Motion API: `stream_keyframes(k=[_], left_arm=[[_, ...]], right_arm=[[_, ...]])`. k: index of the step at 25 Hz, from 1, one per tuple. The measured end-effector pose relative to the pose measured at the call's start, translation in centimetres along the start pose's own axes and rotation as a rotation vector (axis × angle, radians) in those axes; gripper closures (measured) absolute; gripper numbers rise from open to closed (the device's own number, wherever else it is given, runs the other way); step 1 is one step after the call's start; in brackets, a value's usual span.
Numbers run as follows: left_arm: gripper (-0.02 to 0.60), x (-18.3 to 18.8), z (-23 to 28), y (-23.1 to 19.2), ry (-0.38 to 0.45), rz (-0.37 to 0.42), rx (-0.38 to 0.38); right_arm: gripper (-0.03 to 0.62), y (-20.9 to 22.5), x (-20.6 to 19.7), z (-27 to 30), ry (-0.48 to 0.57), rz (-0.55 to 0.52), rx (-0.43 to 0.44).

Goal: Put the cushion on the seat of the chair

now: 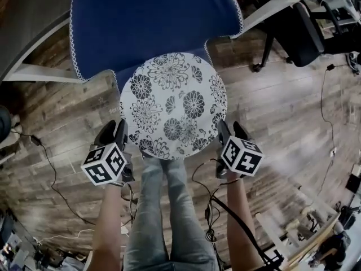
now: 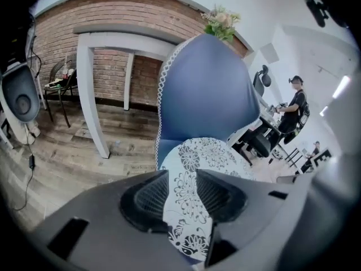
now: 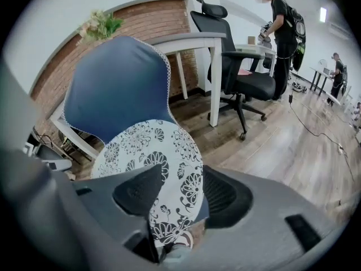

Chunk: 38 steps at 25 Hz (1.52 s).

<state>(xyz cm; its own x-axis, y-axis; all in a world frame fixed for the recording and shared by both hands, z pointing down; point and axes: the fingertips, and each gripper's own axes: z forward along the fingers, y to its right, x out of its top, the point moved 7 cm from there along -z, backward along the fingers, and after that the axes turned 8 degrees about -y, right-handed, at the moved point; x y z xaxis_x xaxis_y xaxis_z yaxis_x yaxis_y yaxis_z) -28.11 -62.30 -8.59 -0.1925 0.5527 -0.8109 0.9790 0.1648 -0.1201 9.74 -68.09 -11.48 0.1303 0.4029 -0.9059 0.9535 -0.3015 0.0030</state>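
A round white cushion [image 1: 172, 103] with a black flower print lies flat on the seat of the blue chair [image 1: 152, 21], whose backrest has a white lace border. My left gripper [image 1: 119, 134] is at the cushion's near left rim and my right gripper [image 1: 224, 133] at its near right rim. In the left gripper view the cushion [image 2: 203, 157] shows through the gap of the open left gripper [image 2: 181, 193], in front of the blue backrest [image 2: 208, 89]. In the right gripper view the open right gripper [image 3: 183, 191] straddles the edge of the cushion [image 3: 141, 151].
A white desk [image 2: 90, 78] stands behind the chair against a brick wall. A black office chair [image 3: 237, 72] and a standing person [image 3: 282, 27] are to the right. Cables [image 1: 56, 179] trail over the wooden floor. The holder's legs in jeans [image 1: 163, 208] are just in front of the seat.
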Motion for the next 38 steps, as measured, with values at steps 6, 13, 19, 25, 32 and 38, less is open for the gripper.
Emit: stream_keyframes(k=[6, 13, 19, 25, 32, 38], left_arm=[[0.436, 4.1, -5.8, 4.5, 0.078, 0.016, -0.094], [0.528, 10.0, -16.1, 10.9, 0.243, 0.178, -0.099], [0.561, 15.3, -24.1, 14.6, 0.394, 0.239, -0.096], [0.563, 19.9, -30.7, 16.3, 0.503, 0.235, -0.098], [0.563, 24.2, -36.9, 17.9, 0.636, 0.254, -0.101], [0.563, 25.9, -37.8, 18.1, 0.655, 0.259, -0.121]], right_arm=[[0.373, -3.0, 3.0, -6.4, 0.108, -0.046, 0.100], [0.491, -5.8, 7.6, -18.2, 0.300, -0.048, 0.232], [0.589, -7.4, 12.0, -27.4, 0.439, -0.111, 0.254], [0.591, -7.7, 15.2, -34.7, 0.563, -0.178, 0.237], [0.591, -6.4, 17.6, -41.4, 0.710, -0.221, 0.158], [0.591, -5.9, 17.9, -43.0, 0.767, -0.155, 0.042]])
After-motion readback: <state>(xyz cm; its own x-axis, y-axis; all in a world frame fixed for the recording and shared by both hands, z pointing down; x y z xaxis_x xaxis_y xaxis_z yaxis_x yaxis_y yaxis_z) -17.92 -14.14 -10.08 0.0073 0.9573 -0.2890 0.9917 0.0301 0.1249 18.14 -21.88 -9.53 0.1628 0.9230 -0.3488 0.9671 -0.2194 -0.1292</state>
